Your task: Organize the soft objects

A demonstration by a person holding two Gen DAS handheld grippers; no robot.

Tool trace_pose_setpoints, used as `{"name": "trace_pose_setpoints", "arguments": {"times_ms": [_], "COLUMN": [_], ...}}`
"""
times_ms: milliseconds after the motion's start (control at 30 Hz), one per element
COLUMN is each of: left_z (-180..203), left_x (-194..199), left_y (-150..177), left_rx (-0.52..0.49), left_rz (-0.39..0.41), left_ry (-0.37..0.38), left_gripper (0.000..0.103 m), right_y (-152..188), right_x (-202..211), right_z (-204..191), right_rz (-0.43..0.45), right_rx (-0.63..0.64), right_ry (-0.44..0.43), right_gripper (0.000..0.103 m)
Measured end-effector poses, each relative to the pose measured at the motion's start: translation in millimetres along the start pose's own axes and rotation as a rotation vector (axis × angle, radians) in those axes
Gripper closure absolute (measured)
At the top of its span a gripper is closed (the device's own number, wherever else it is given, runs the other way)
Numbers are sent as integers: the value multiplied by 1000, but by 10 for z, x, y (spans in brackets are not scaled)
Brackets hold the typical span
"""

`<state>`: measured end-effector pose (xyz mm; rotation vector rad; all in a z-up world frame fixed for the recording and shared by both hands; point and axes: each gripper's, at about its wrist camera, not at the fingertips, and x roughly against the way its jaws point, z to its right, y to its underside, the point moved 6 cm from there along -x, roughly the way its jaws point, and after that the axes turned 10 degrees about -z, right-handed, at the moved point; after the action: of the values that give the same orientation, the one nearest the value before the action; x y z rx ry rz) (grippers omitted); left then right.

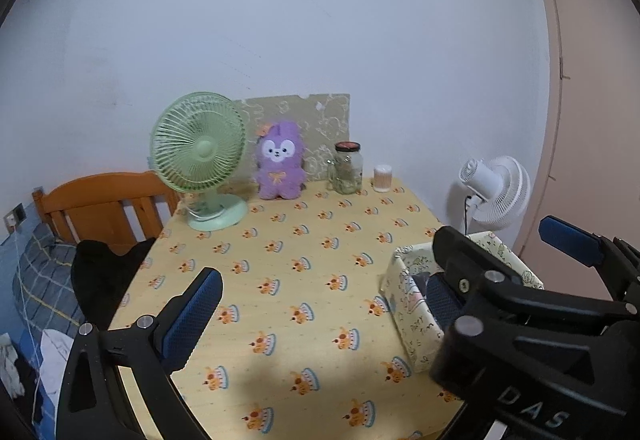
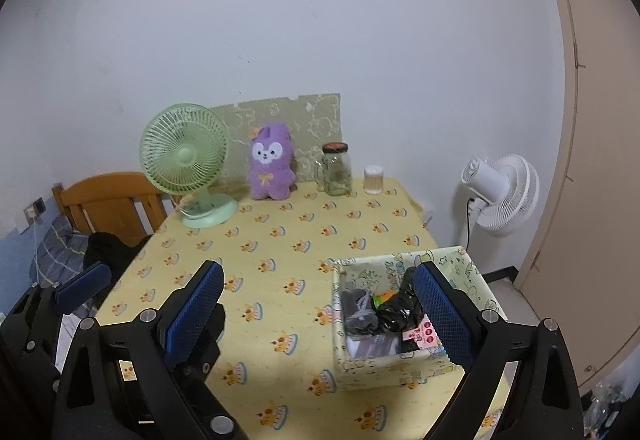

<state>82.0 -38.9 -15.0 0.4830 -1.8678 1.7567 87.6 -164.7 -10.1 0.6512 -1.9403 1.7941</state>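
Note:
A patterned fabric box (image 2: 400,370) stands on the table's right side and holds rolled grey and black soft items (image 2: 380,310) and a pink packet. It also shows in the left wrist view (image 1: 404,304), partly hidden by the right gripper. A purple plush toy (image 2: 270,161) sits upright at the back of the table; it also shows in the left wrist view (image 1: 279,161). My right gripper (image 2: 320,316) is open and empty, its right finger over the box. My left gripper (image 1: 320,312) is open and empty above the table's front.
A green desk fan (image 2: 186,163), a glass jar (image 2: 336,169) and a small white container (image 2: 373,179) stand along the back of the yellow tablecloth (image 2: 280,248). A white fan (image 2: 502,191) stands off the right edge. A wooden bed head (image 2: 108,205) and black clothing (image 1: 104,280) are left.

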Motion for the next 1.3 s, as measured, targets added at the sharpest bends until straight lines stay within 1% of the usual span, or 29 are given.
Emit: {"name": "trace_pose_setpoints", "arguments": {"times_ms": [300, 433, 533, 667, 1067, 1300], "left_z": [-193, -234, -241, -253, -404, -465], "left_x": [171, 210, 220, 227, 333, 346], "left_y": [49, 70, 77, 95, 88, 100], "left_rx": [34, 46, 34, 42, 84, 99], "left_rz": [35, 41, 47, 48, 75, 78], "left_ry": [-43, -46, -41, -54, -93, -100], "left_gripper": [0, 0, 0, 0, 0, 0], "right_y": [32, 46, 55, 50, 7, 21], "right_x": [186, 249, 283, 262, 274, 305], "right_z": [-103, -113, -104, -71, -41, -48], "right_rz": [44, 56, 66, 59, 77, 93], "right_rx": [6, 11, 9, -3, -12, -17], "right_ry": [-25, -27, -34, -51, -45, -41], "right_gripper": [5, 5, 5, 5, 5, 1]}}
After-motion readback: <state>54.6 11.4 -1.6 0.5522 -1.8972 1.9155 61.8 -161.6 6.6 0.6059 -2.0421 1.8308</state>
